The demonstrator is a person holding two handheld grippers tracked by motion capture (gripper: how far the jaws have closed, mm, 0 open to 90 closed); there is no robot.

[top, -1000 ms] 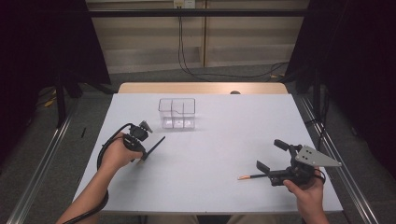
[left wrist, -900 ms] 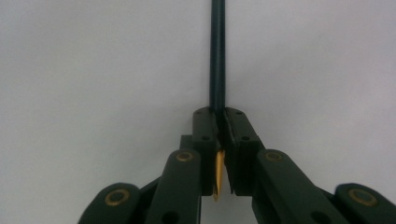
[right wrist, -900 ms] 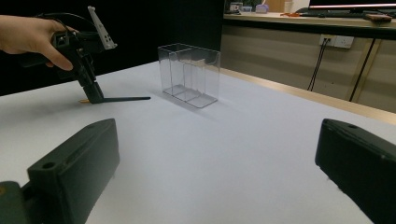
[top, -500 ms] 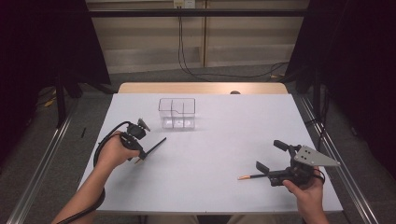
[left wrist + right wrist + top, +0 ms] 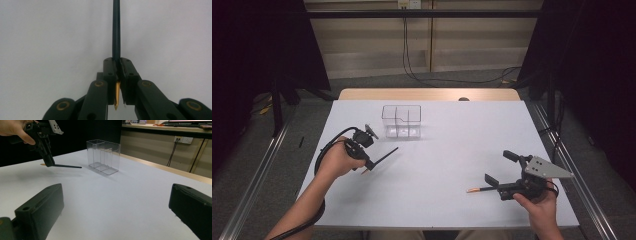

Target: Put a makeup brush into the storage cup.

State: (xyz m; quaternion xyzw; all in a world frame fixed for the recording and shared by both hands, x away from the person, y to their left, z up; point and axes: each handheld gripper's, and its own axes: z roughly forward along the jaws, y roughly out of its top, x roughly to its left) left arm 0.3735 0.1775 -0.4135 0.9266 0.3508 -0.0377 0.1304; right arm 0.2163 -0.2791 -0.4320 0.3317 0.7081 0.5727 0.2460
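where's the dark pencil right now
In the high view the dark pencil is clamped in the left gripper, held just above the table's left side, its long end pointing toward the clear box.

Left hand-held gripper [image 5: 371, 162] clamped shut, right hand-held gripper [image 5: 502, 168] jaws spread wide

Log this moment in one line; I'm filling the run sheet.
left gripper: shut on pencil | right gripper: open | clear box: on table, apart
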